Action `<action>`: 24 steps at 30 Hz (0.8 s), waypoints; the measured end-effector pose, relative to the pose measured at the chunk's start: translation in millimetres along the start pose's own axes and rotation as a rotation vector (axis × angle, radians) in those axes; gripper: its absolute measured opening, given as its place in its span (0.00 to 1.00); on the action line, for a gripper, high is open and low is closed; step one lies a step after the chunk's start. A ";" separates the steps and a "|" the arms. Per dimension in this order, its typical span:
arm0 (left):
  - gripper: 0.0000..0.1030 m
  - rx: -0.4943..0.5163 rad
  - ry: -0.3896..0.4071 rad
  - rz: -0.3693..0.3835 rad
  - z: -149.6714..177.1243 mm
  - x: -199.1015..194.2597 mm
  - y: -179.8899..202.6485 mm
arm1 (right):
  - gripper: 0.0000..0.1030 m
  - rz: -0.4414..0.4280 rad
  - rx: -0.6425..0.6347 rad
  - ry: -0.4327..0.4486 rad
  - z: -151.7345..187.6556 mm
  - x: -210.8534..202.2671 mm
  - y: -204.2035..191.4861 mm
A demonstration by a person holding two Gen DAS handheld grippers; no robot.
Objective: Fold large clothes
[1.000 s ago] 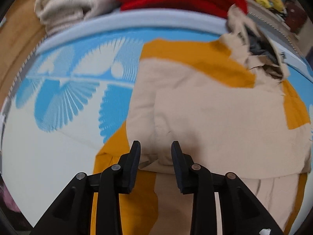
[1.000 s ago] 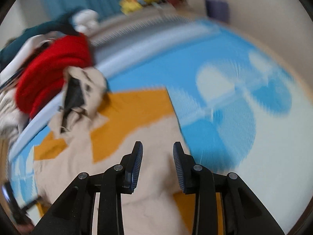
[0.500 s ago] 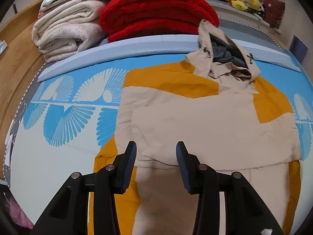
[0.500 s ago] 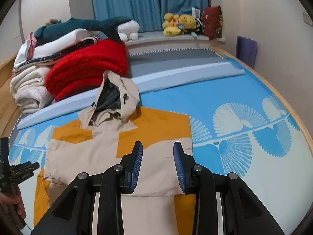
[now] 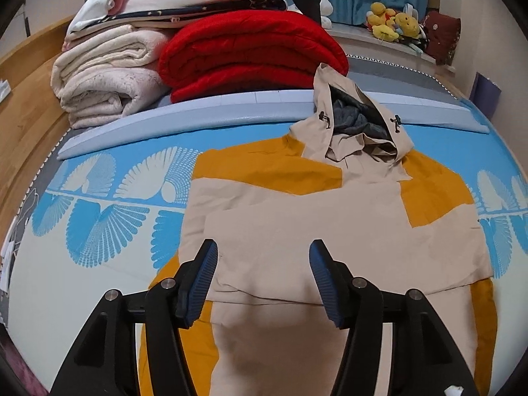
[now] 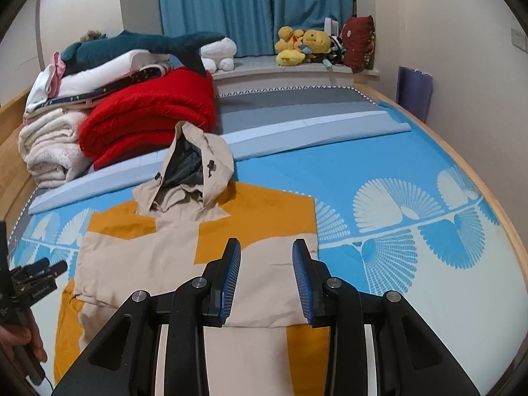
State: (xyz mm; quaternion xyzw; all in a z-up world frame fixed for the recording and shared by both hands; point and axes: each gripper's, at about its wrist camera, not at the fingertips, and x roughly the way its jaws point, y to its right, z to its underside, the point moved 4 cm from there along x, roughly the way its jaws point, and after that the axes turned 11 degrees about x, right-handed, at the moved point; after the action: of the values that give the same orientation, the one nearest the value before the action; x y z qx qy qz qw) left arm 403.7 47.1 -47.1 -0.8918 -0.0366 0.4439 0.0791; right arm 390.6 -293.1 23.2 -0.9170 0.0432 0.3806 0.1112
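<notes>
A beige and mustard hooded jacket (image 5: 297,224) lies flat on the blue patterned bed sheet (image 5: 99,224), its lower part folded up over the body, its hood (image 5: 356,122) pointing to the far side. It also shows in the right wrist view (image 6: 184,264). My left gripper (image 5: 263,269) is open and empty, held above the jacket's fold edge. My right gripper (image 6: 266,274) is open and empty above the jacket's right half. The left gripper also shows at the far left of the right wrist view (image 6: 39,272).
A folded red blanket (image 5: 250,56), cream blankets (image 5: 105,79) and a stack of bedding with a plush shark (image 6: 142,46) sit at the head of the bed. Plush toys (image 6: 303,46) line the window sill. A wooden bed frame (image 5: 23,125) borders the left.
Both grippers have pulled back and risen from the jacket, so more of the bed is in view. The left gripper's jaws have opened wider.
</notes>
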 end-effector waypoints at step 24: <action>0.36 0.005 -0.003 0.010 -5.6 17.3 -0.5 | 0.33 0.051 -0.035 -0.099 3.5 27.5 8.1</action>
State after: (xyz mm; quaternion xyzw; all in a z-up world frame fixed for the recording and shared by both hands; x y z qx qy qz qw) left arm 418.6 49.3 -57.3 -0.8911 -0.0312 0.4459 0.0789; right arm 406.3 -300.0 0.0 -0.8974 0.0542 0.4290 0.0877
